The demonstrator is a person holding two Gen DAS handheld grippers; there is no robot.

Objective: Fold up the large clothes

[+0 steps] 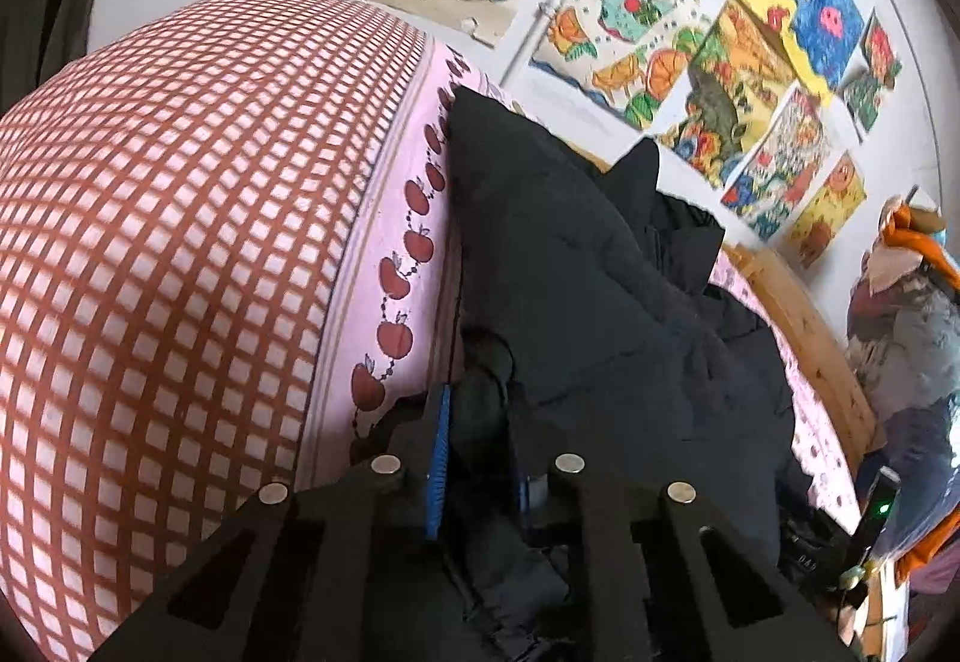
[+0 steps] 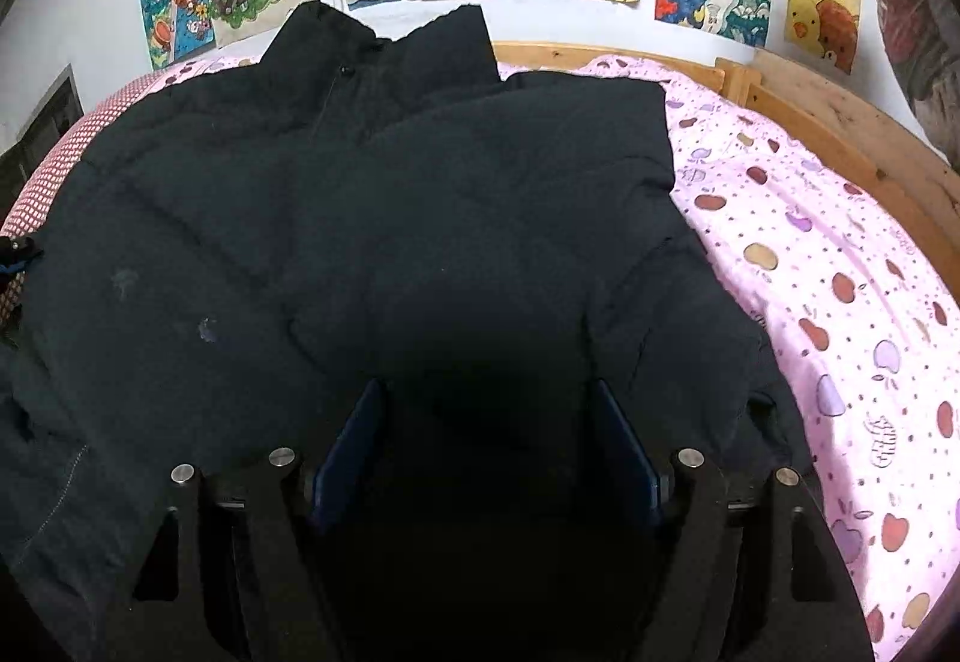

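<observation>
jacket (image 2: 372, 218) spread on bed (image 2: 840, 302), collar far, ready for folding | left gripper (image 1: 474, 422) jaws clamped on jacket's left edge for lifting | right gripper (image 2: 486, 440) jaws apart over near hem

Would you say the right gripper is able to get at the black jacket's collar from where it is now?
Probably yes. The right gripper is open above the black jacket, and the collar lies straight ahead by the wall. Only the jacket's own body lies between them; it would need a long forward reach.
</observation>
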